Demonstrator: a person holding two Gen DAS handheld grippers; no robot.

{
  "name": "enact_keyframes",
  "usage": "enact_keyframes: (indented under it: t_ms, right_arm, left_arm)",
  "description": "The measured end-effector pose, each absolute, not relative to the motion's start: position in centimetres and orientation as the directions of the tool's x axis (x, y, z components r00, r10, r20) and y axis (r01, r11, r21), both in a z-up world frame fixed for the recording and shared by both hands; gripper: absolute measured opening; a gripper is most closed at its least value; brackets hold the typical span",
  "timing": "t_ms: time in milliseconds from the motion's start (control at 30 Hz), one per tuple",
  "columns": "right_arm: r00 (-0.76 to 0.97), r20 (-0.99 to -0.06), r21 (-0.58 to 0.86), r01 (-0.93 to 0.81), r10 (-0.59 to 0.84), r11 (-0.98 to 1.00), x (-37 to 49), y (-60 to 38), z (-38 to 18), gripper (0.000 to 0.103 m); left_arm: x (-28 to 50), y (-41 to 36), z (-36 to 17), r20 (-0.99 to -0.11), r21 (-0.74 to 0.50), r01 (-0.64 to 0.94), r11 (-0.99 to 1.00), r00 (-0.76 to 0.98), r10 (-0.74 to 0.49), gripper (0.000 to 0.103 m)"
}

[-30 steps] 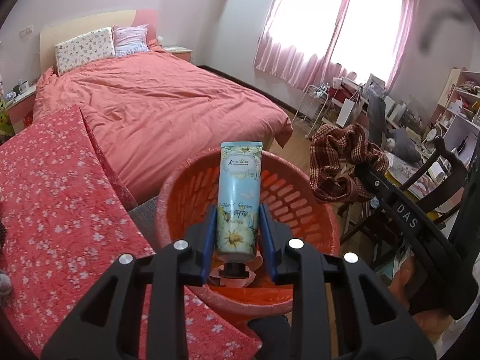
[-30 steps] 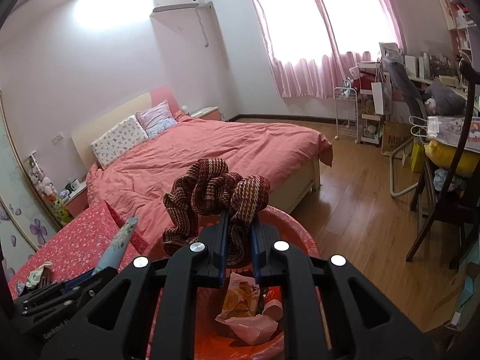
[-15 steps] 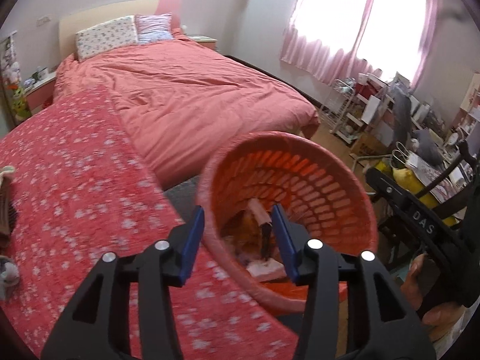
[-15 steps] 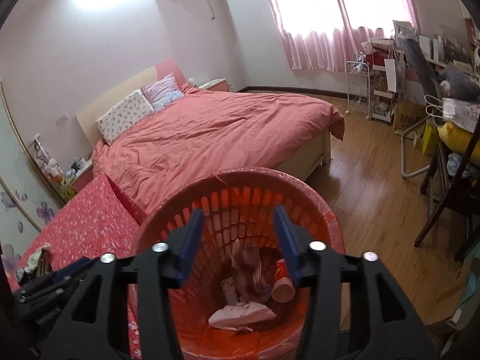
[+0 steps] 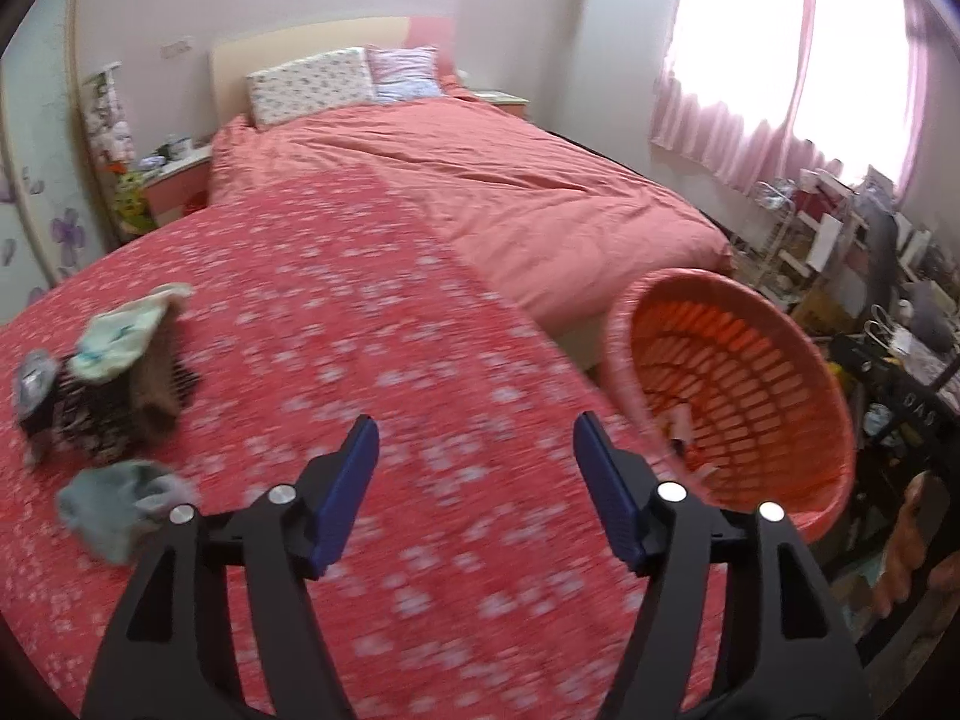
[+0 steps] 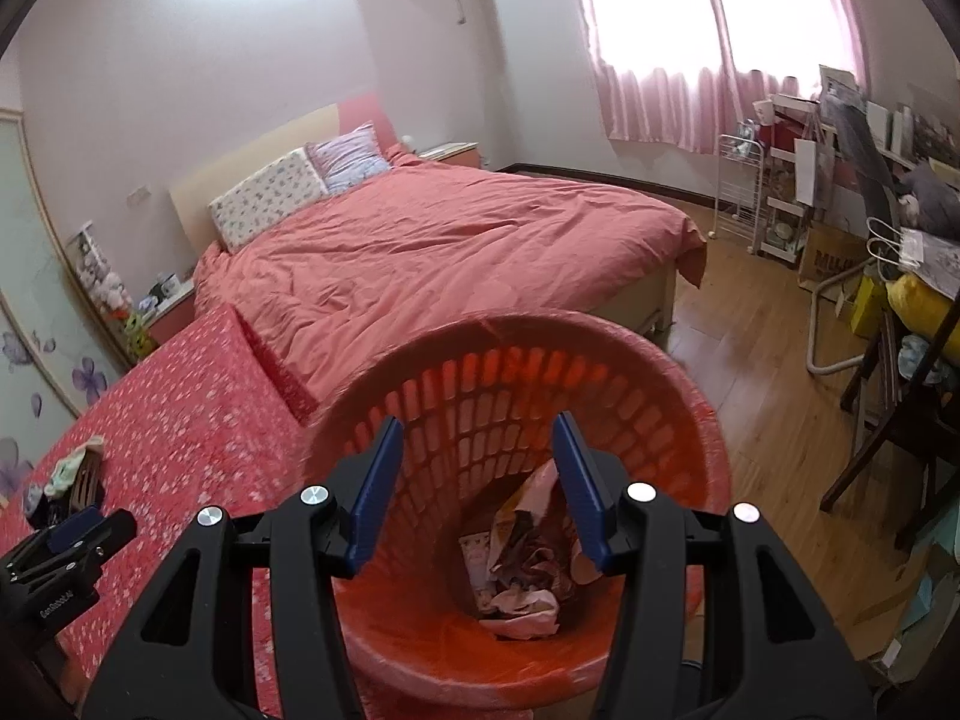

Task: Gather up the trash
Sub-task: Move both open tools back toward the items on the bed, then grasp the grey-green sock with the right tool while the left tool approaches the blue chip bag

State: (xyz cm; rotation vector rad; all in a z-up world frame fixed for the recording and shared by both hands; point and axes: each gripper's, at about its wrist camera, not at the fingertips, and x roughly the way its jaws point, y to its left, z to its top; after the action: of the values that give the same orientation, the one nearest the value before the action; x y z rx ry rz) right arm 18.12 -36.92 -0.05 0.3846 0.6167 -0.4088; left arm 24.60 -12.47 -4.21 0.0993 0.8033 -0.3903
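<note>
An orange slatted basket point(image 6: 600, 360) stands by the red floral-cloth table; it also shows in the left wrist view point(image 5: 774, 324). Crumpled wrappers and cloth point(image 6: 522, 564) lie at its bottom. My right gripper point(image 6: 474, 480) is open and empty, held over the basket's mouth. My left gripper point(image 5: 474, 486) is open and empty above the table cloth point(image 5: 360, 324), left of the basket. On the table's left lie a pale green crumpled item point(image 5: 120, 336) on a dark bundle point(image 5: 102, 414), and a pale blue-grey wad point(image 5: 120, 504).
A bed with a salmon cover point(image 6: 432, 240) lies behind the table and basket. Wooden floor point(image 6: 762, 348) is to the right, with a dark chair point(image 6: 888, 420), a white rack point(image 6: 738, 180) and cluttered shelves. A nightstand point(image 5: 174, 180) stands beside the bed.
Both grippers opened: the left let go of the hand-cream tube, the right the plaid scrunchie, both into the basket. The left gripper then swung left over the table.
</note>
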Motion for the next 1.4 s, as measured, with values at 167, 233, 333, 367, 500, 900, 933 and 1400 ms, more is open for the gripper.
enact_keyframes:
  t_ms: [167,233,333,367,500,900,933,1400]
  right_arm:
    - [0.747,-0.625,0.203,0.434,-0.225,0.878,18.9,-34.8,0.2,0.052]
    - [0.750,-0.625,0.193,0.416,-0.216,0.888,19.2,-33.8,0.3,0.052]
    - [0.755,-0.627,0.180,0.383,-0.195,0.906,19.8,-32.0,0.5,0.052]
    - [0.757,-0.628,0.176,0.367,-0.183,0.913,20.1,-31.2,0.6,0.052]
    - [0.763,-0.631,0.154,0.302,-0.141,0.941,21.2,-28.1,0.7,0.052]
    - [0.749,-0.660,0.125,0.038,0.054,0.991,25.0,-16.8,0.7,0.052]
    - [0.744,-0.664,0.127,0.015,0.074,0.992,25.4,-15.8,0.6,0.052]
    - [0.623,-0.750,0.149,-0.170,0.223,0.974,30.1,-5.7,-2.4,0.048]
  left_arm:
    - [24.2,-8.5,-4.2,-0.714,-0.025,0.310,0.950,0.660,-0.235,0.071]
    - [24.0,-6.5,-4.2,-0.713,-0.017,0.276,0.961,0.670,-0.205,0.072]
    - [23.8,-3.9,-4.4,-0.713,-0.021,0.223,0.974,0.680,-0.171,0.074]
    - [23.7,-2.8,-4.4,-0.713,-0.026,0.201,0.979,0.683,-0.159,0.074]
    - [23.4,1.2,-4.4,-0.710,-0.029,0.117,0.993,0.697,-0.103,0.075]
    - [21.9,12.9,-4.3,-0.699,-0.010,-0.128,0.992,0.710,0.085,0.076]
    - [21.7,13.8,-4.4,-0.700,-0.012,-0.144,0.990,0.708,0.095,0.076]
    - [21.0,19.7,-5.6,-0.720,-0.037,-0.226,0.973,0.681,0.131,0.079]
